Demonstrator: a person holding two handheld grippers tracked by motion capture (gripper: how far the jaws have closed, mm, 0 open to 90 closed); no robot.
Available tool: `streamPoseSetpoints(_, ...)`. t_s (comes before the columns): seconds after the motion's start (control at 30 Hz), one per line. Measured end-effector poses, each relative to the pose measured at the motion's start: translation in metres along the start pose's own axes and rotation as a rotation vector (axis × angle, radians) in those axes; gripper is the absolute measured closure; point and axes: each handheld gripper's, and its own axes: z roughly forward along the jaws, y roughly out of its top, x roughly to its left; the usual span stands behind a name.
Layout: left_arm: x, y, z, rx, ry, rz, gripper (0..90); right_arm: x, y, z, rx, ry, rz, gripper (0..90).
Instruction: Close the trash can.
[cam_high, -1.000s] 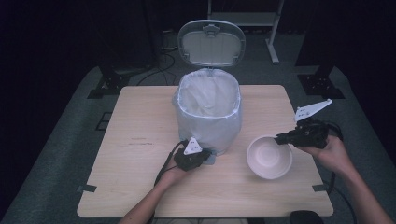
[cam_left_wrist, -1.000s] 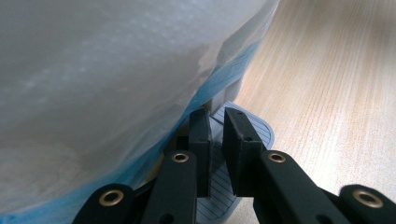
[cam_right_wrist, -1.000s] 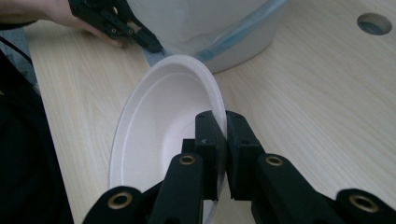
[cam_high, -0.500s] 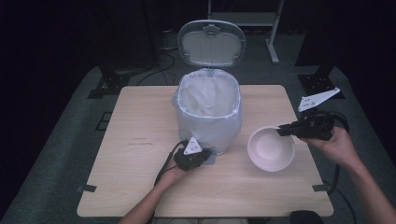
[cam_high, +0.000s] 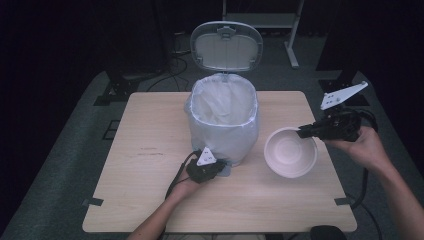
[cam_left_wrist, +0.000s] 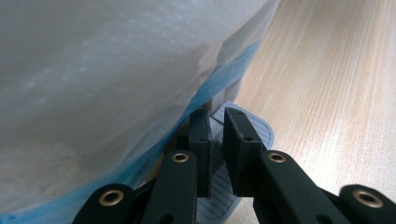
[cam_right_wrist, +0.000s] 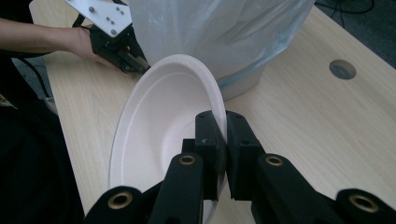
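A bin (cam_high: 222, 120) lined with a white bag stands mid-table with its lid (cam_high: 226, 46) raised. My left gripper (cam_high: 220, 167) is shut at the bin's base. In the left gripper view its jaws (cam_left_wrist: 215, 114) rest close together on the ribbed grey pedal (cam_left_wrist: 254, 130), under the bulging bag (cam_left_wrist: 93, 70). My right gripper (cam_high: 302, 132) is shut on the rim of a white bowl (cam_high: 290, 152), held above the table to the right of the bin. In the right gripper view the gripper (cam_right_wrist: 223, 116) pinches the tilted bowl (cam_right_wrist: 159, 121) at its near edge.
The wooden table (cam_high: 150, 150) has bare room left of the bin and along the front edge. A round grey spot (cam_right_wrist: 342, 69) marks the tabletop. The other hand and its gripper (cam_right_wrist: 137, 65) show beyond the bowl. Dark floor, cables and stands surround the table.
My right gripper has lifted the bowl off the table and tipped it a little. The left gripper has stayed at the bin's base.
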Motion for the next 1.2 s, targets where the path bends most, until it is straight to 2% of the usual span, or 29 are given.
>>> streamPoseSetpoints(0.7, 0.0, 0.0, 0.0, 0.003, 0.001, 0.004, 81.7, 0.006, 0.04, -0.027, -0.027, -0.004, -0.032, 84.2)
streamPoseSetpoints(1.2, 0.0, 0.0, 0.0, 0.002, 0.001, 0.003, 81.7, 0.01, 0.069, -0.041, -0.033, -0.017, -0.074, 84.2)
